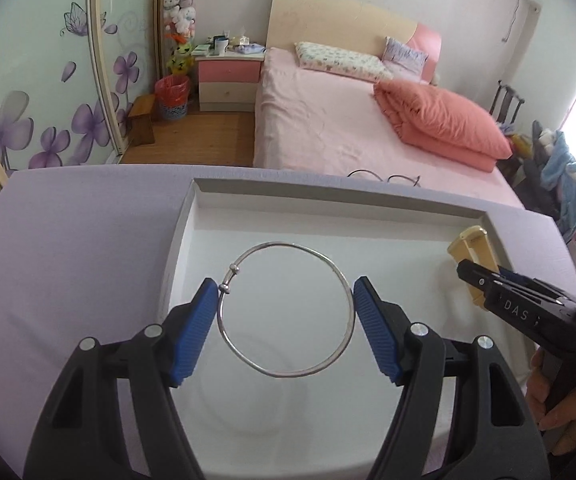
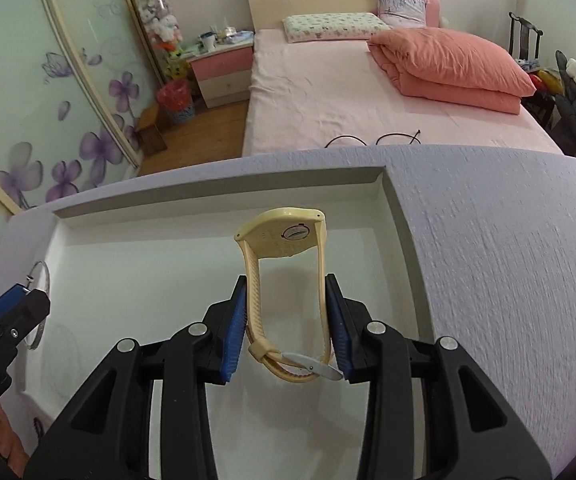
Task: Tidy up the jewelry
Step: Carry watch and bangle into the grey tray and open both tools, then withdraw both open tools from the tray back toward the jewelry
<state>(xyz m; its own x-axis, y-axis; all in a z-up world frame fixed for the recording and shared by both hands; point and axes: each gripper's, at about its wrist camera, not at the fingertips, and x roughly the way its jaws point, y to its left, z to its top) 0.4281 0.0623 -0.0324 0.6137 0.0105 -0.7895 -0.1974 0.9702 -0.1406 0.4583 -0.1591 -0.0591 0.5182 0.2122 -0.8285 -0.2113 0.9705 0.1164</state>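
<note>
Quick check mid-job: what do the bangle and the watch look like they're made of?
Bangle: thin wire ring with a bright silvery shine and small beads at the join, so probably polished metal. Watch: cream matte strap with moulded ridges that bends between the right gripper's pads, likely rubber or soft plastic; its buckle looks metallic.

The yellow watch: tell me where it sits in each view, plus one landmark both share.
Left wrist view: yellow watch at the right edge, held by the right gripper.
Right wrist view: centre, watch clamped in the right gripper.
Shared landmark: white tray.
</note>
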